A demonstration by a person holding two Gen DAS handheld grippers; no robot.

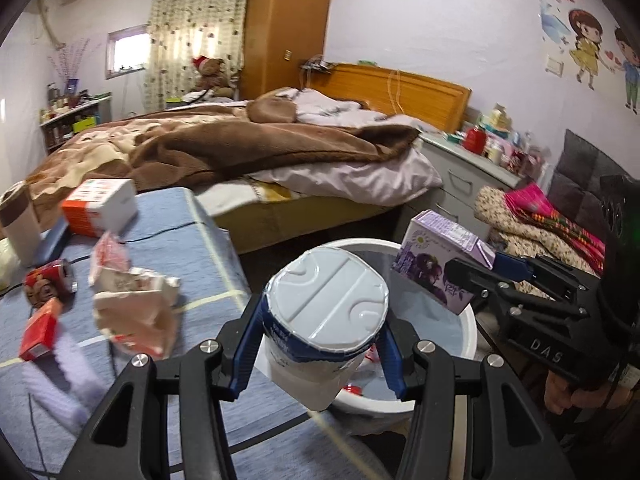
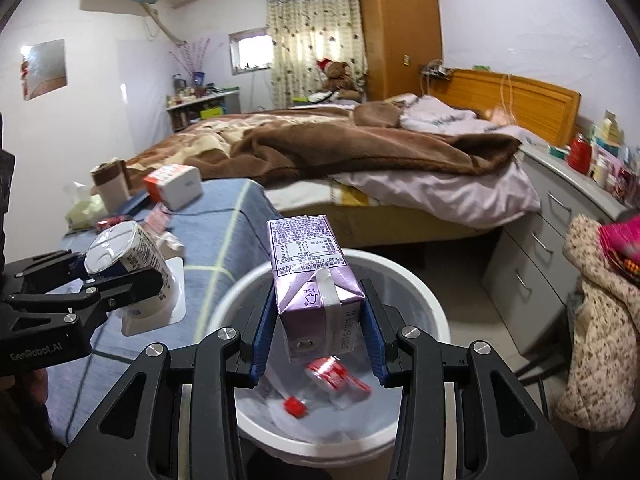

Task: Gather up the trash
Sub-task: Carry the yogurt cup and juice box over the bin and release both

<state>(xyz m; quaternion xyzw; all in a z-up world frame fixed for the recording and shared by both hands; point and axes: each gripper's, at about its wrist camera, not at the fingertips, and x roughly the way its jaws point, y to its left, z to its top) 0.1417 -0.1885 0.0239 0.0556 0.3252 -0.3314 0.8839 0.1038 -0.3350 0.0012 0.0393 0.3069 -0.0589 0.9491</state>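
Bedroom clutter is surrounding a white bin (image 2: 434, 304). Right gripper (image 2: 318, 338) is clamping a purple carton (image 2: 312, 280), long axis upright, directly above the bin's mouth. Left gripper (image 1: 320, 354) is pinching a yogurt cup (image 1: 326, 320) over the bin's near-left rim.

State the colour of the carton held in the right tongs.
Purple, with a printed label panel: the drink carton, clearest in the right wrist view.
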